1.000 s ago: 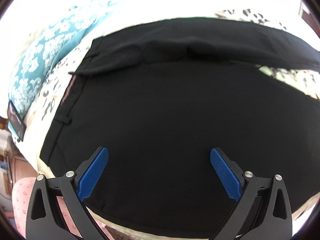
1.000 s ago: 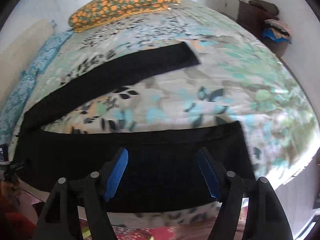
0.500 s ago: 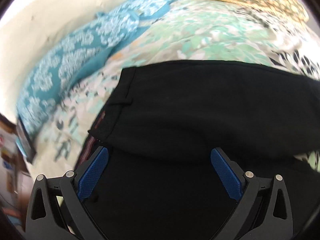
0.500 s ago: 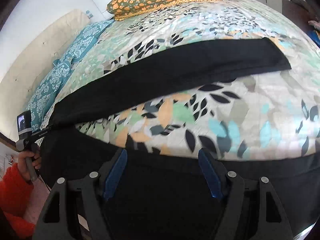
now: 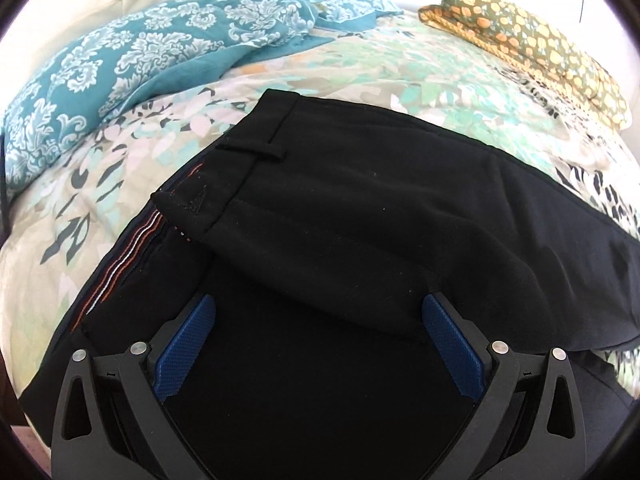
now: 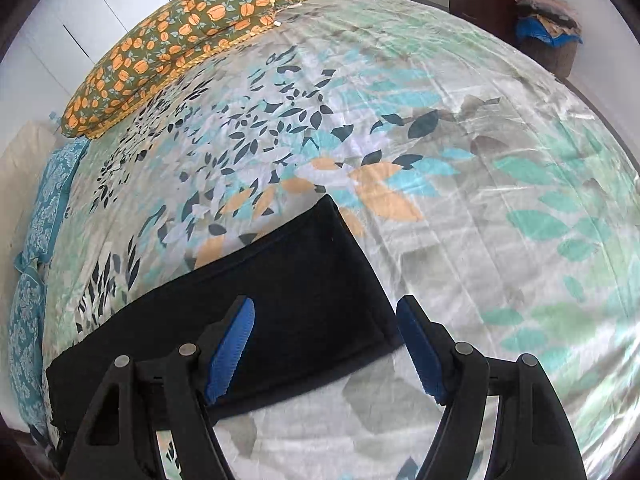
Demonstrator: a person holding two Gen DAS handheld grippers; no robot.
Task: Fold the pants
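Black pants (image 5: 360, 216) lie spread on a floral bedspread (image 5: 120, 152). In the left wrist view the waistband with a belt loop is up front, its far half folded over, striped lining showing at the left. My left gripper (image 5: 318, 316) is open and empty, just above the seat of the pants. In the right wrist view the far leg (image 6: 288, 280) runs from lower left to its hem at centre. My right gripper (image 6: 325, 320) is open and empty, over that hem.
A teal patterned pillow (image 5: 132, 44) lies at the bed's left side and an orange-flowered pillow (image 6: 176, 44) at the head. A dark dresser and a basket of clothes (image 6: 548, 28) stand beyond the bed's right side.
Both grippers have moved forward over the bed, away from the near leg. The left now looks at the waistband's far half, the right at the far leg's hem. Both stayed open.
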